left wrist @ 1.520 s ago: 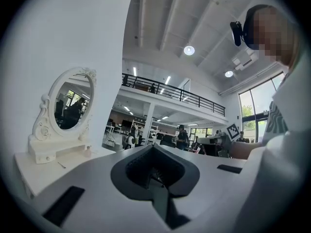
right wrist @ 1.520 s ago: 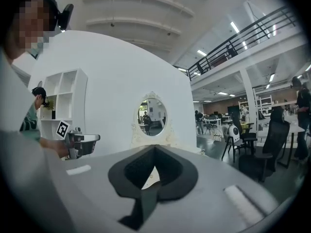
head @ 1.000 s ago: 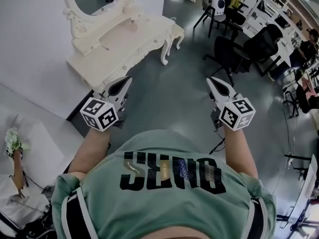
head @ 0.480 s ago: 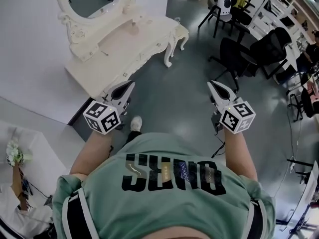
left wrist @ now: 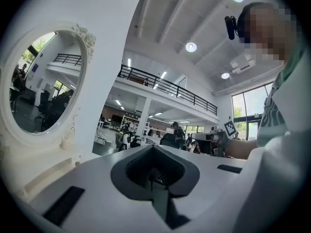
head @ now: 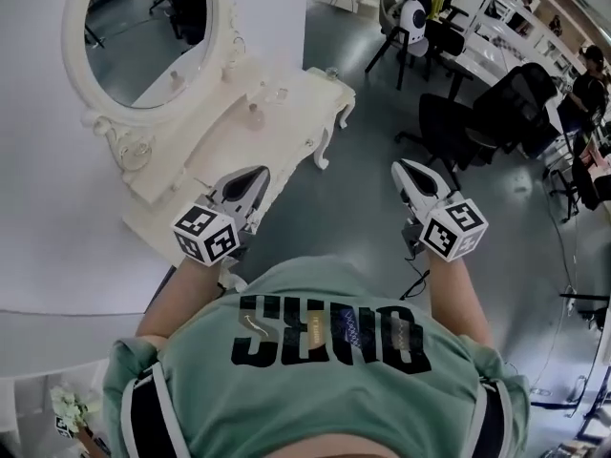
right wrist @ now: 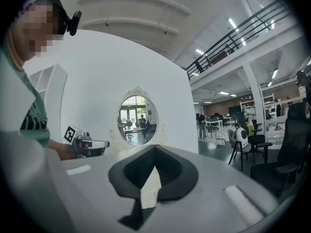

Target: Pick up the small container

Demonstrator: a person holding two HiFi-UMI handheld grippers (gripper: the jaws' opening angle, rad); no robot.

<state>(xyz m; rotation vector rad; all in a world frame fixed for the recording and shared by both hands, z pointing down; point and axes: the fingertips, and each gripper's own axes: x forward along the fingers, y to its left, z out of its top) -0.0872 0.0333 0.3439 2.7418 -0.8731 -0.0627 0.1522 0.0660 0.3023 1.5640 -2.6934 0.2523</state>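
Step in hand: approach. Neither gripper has reached the bench, and nothing is held.
Left gripper: jaws pressed together, empty, pointing level toward the bench.
Right gripper: jaws pressed together, empty, level, over open floor, with the bench off to its left.
Bench: white dressing table just ahead of the left gripper. It has a flat matt top, a scalloped edge and a curved carved leg.
Mirror: oval glass in a carved white frame, standing at the back of the bench, ahead and left of the left gripper.
Small container: judged to be the pale rounded item standing on the bench top, straight ahead of the left gripper and well apart from it. It is too small to confirm. Other small items stand further along the top, ahead of and between the two grippers.
Container material: not readable at this range. It appears pale, smooth and hard.
Gripper surfaces: white moulded shells with dark inner pads, and a marker cube at the rear of each.
Floor: grey, smooth, slightly glossy.
Next move, judged: close in on the bench, spread the jaws of the nearer gripper (likely the left), line them up on either side of the container, then close and lift.
Risk, judged: a small, light, smooth item may tip or slide if one jaw touches it first.
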